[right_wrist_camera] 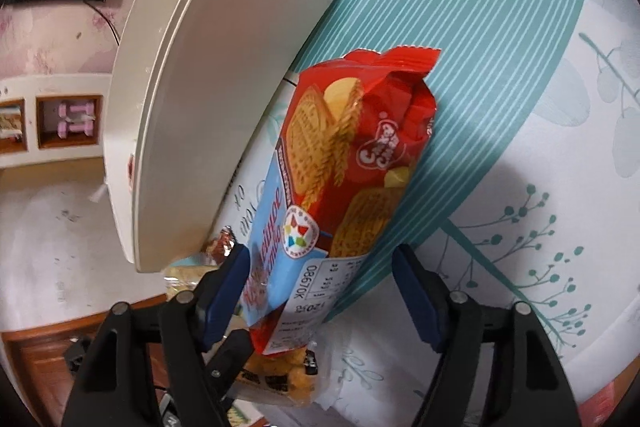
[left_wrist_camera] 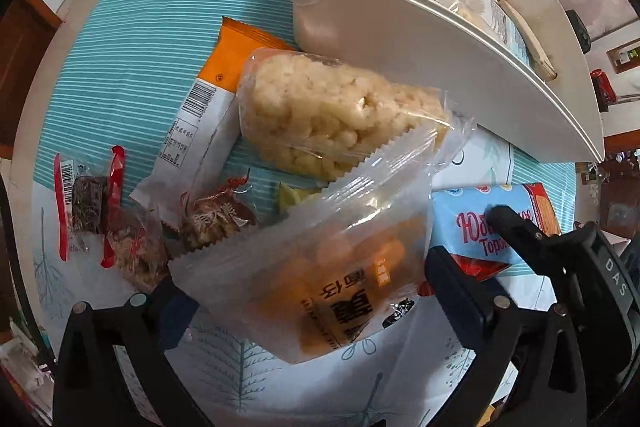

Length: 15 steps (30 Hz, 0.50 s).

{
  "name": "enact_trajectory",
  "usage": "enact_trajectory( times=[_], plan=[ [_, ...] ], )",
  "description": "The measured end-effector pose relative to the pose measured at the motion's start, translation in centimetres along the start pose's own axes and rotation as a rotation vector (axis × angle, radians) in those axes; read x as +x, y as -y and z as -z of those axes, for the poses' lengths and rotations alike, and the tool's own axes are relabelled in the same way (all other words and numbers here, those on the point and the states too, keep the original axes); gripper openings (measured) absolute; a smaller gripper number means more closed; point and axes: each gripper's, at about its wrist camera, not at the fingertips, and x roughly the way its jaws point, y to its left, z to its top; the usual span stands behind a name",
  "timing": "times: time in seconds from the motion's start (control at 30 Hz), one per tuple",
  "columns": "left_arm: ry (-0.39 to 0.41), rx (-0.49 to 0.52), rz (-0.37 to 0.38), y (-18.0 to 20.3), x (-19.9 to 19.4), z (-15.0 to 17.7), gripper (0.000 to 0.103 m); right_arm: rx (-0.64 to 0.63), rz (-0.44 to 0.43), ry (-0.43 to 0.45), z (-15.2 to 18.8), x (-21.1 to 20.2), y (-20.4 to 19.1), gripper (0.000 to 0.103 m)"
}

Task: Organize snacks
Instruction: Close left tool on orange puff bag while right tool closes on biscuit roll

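Looking along the left gripper (left_wrist_camera: 308,303), its jaws stand wide around a frosted pouch of orange snacks (left_wrist_camera: 320,275) lying on the tablecloth (left_wrist_camera: 132,39), pads not pressing; a puffed-rice bag (left_wrist_camera: 328,115) overlaps its top, so closing here could drag both. From the right wrist, the right gripper (right_wrist_camera: 320,287) straddles the biscuit pack (right_wrist_camera: 344,171) beside the white bin (right_wrist_camera: 224,67); only one pad seems near it, so an off-centre squeeze might twist the pack away.
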Motion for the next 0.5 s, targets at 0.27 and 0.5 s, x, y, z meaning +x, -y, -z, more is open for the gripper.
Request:
enact_trajectory(
  times=[0.27, 0.5],
  plan=[
    [0.009, -0.006, -0.016, -0.8, -0.8, 0.8, 0.091, -0.035, -0.090, 0.014, -0.3, 0.4, -0.1, 0.053],
    [0.041, -0.014, 0.015, -1.3, -1.8, 2.4, 0.077, -0.146, -0.095, 0.038, -0.1, -0.5, -0.3, 0.046]
  ],
)
